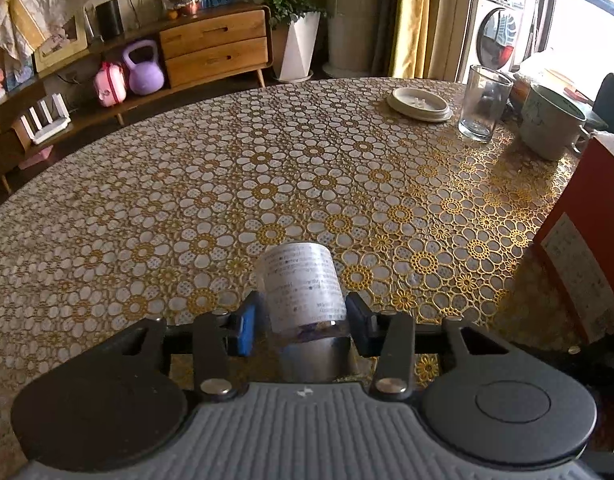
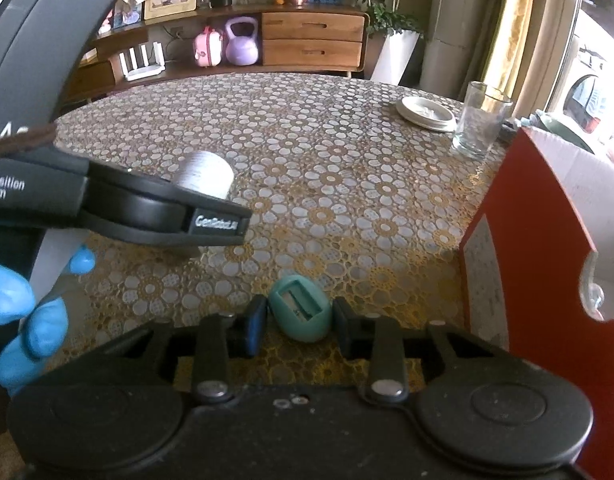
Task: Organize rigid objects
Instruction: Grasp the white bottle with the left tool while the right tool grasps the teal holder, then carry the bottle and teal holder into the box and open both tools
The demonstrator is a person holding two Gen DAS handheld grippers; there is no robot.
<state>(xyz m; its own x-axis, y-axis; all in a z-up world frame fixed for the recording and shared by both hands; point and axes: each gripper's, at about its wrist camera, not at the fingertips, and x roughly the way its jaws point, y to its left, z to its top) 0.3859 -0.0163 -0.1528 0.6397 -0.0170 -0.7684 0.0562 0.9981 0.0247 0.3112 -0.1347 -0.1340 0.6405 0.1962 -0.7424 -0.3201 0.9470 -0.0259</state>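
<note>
My left gripper point(image 1: 301, 320) is shut on a small jar with a white printed label point(image 1: 303, 284) and a silver cap, held above the table. The jar also shows in the right wrist view point(image 2: 205, 174), behind the left gripper's body point(image 2: 147, 212). My right gripper point(image 2: 299, 320) has a teal egg-shaped pencil sharpener point(image 2: 301, 308) between its fingers; the pads look shut on it, just above the tablecloth. A red cardboard box with a white inside point(image 2: 547, 240) stands open at the right; it also shows in the left wrist view point(image 1: 587, 240).
The round table has a gold floral lace cloth point(image 1: 267, 160). At the far right stand a drinking glass point(image 1: 483, 104), a white lid-like dish point(image 1: 419, 104) and a pale pot point(image 1: 551, 124). A wooden sideboard point(image 1: 215, 52) lies beyond the table.
</note>
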